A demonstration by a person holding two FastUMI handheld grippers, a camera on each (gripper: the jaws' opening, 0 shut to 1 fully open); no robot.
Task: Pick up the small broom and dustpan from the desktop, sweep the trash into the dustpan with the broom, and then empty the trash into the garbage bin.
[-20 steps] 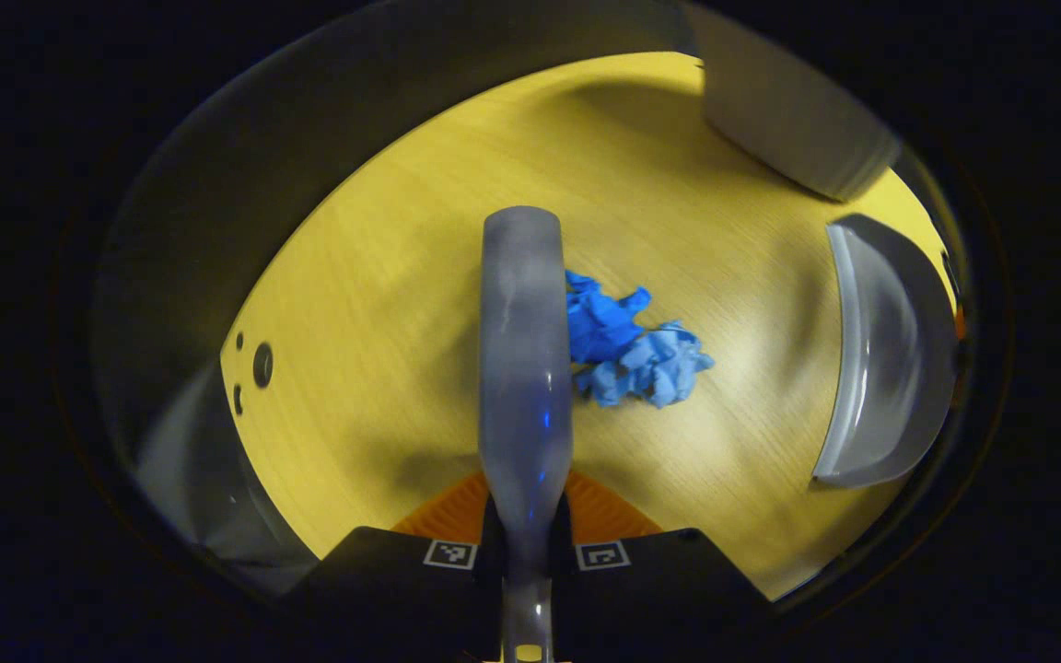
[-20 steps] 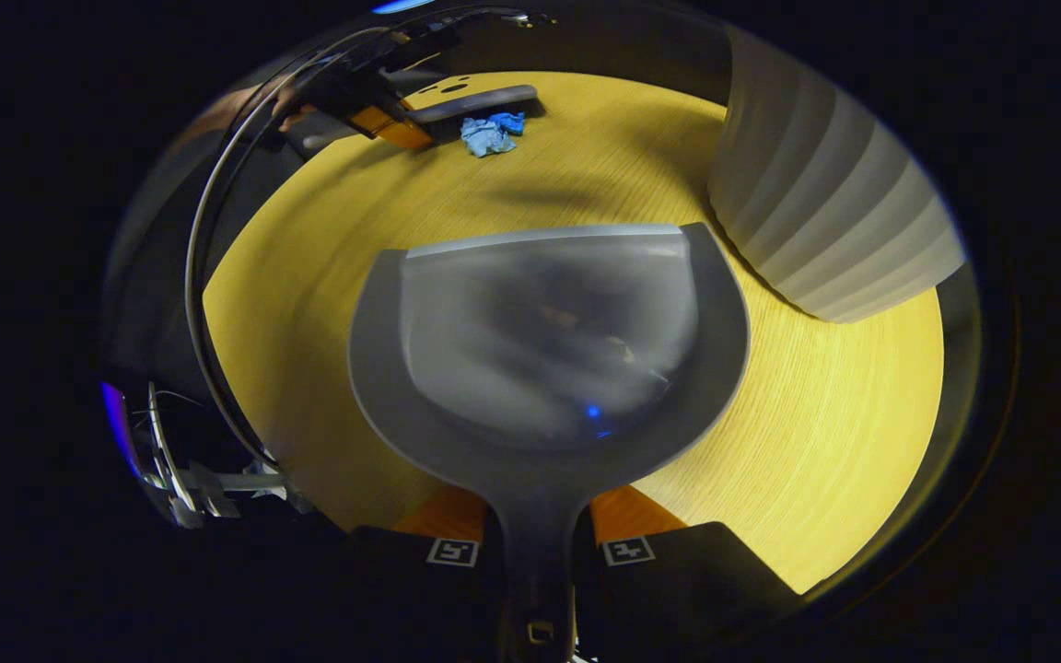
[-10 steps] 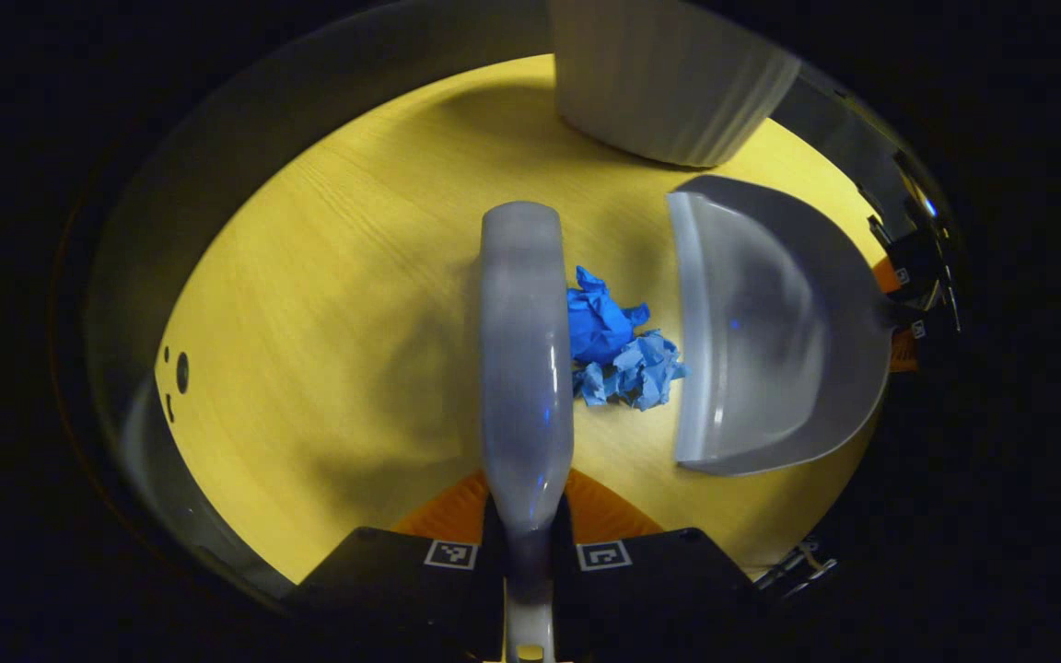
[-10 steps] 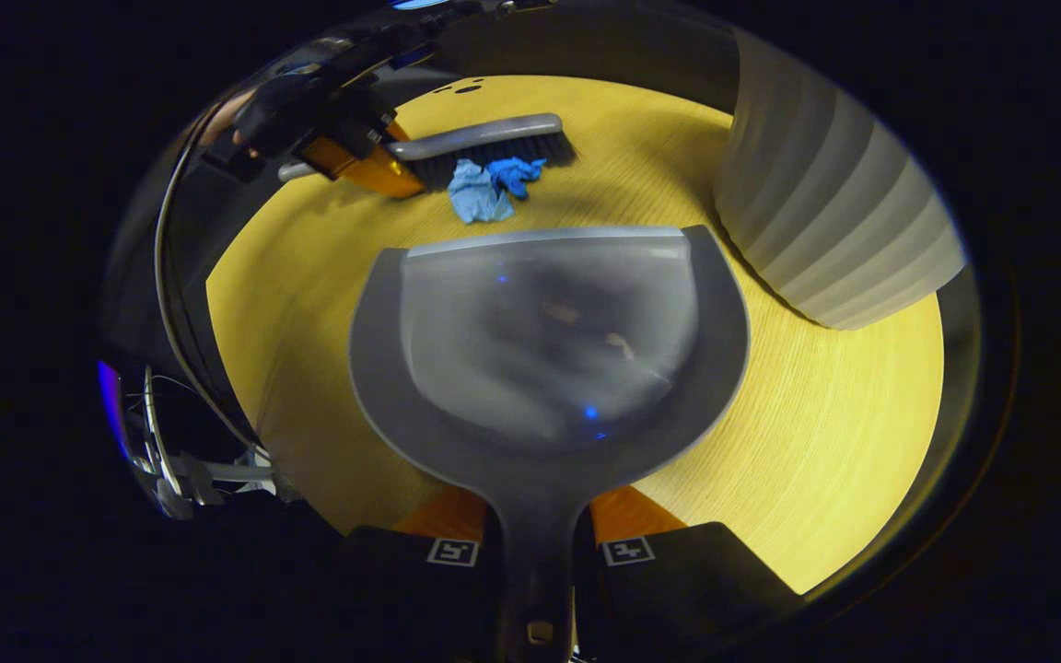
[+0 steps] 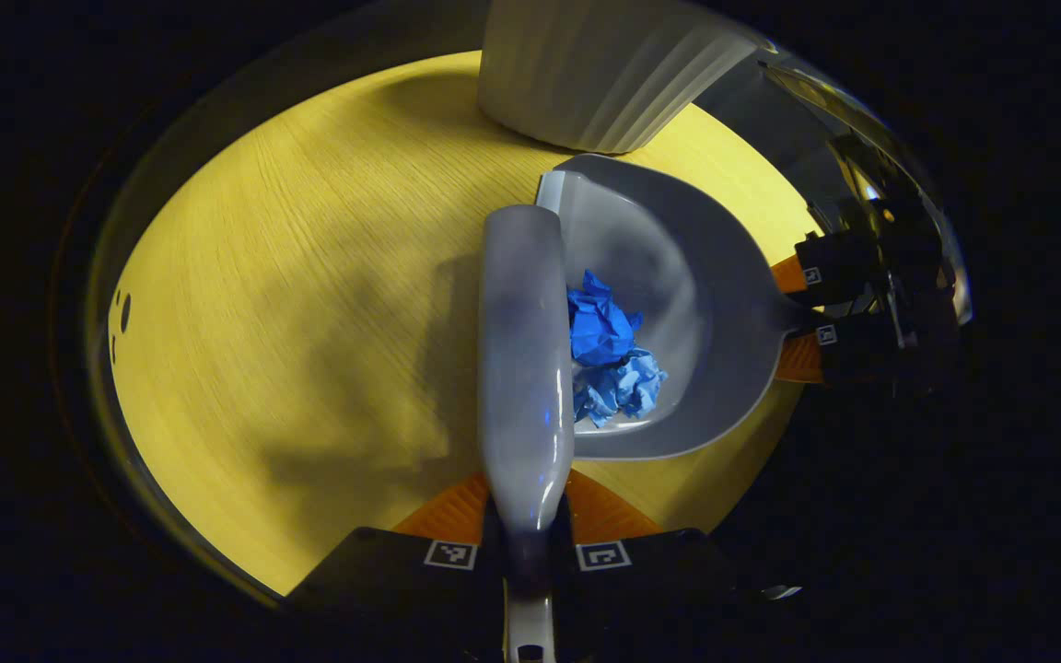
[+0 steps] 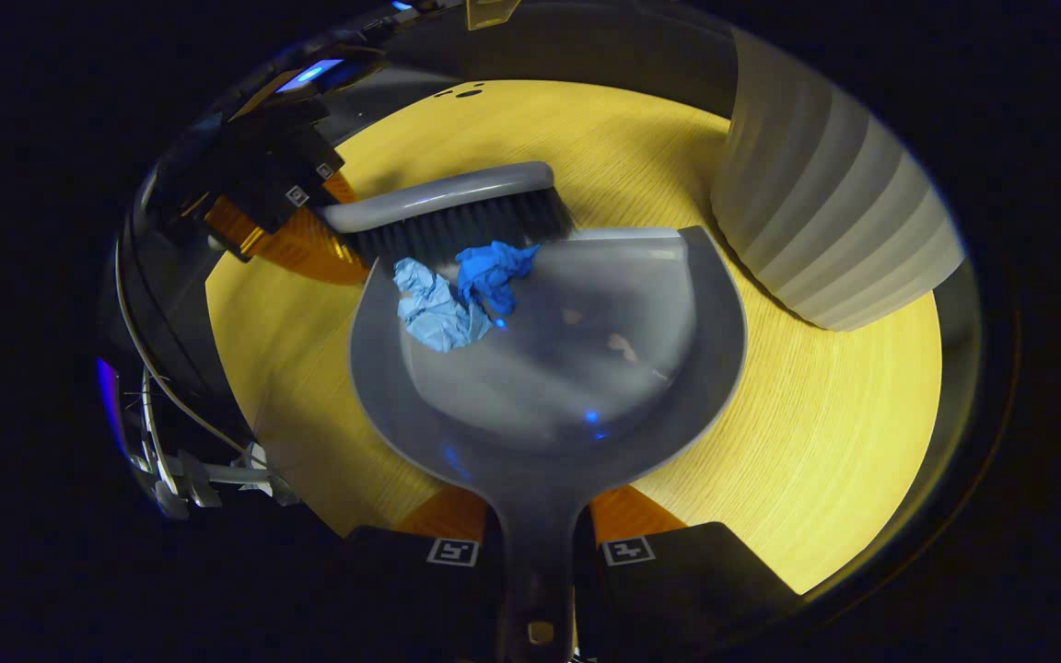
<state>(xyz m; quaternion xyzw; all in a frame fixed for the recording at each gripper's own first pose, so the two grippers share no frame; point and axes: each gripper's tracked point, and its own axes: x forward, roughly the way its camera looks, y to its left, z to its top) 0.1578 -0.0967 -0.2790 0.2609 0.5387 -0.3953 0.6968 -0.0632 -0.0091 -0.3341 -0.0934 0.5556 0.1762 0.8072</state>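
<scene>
Trash (image 6: 457,290), crumpled blue paper, lies inside the dustpan (image 6: 586,368) near its front lip; it seems light and springy, so it may roll out. The broom (image 6: 457,207) bristles touch it. The left gripper (image 5: 528,543) clamps the broom handle, the right gripper (image 6: 538,543) the dustpan handle. The garbage bin (image 6: 825,221) stands just beside.

My left gripper (image 5: 528,516) is clamped on the broom (image 5: 524,354) handle, fingers low and level; my right gripper (image 6: 538,539) is clamped on the dustpan (image 6: 586,368) handle, reaching forward opposite it.
</scene>
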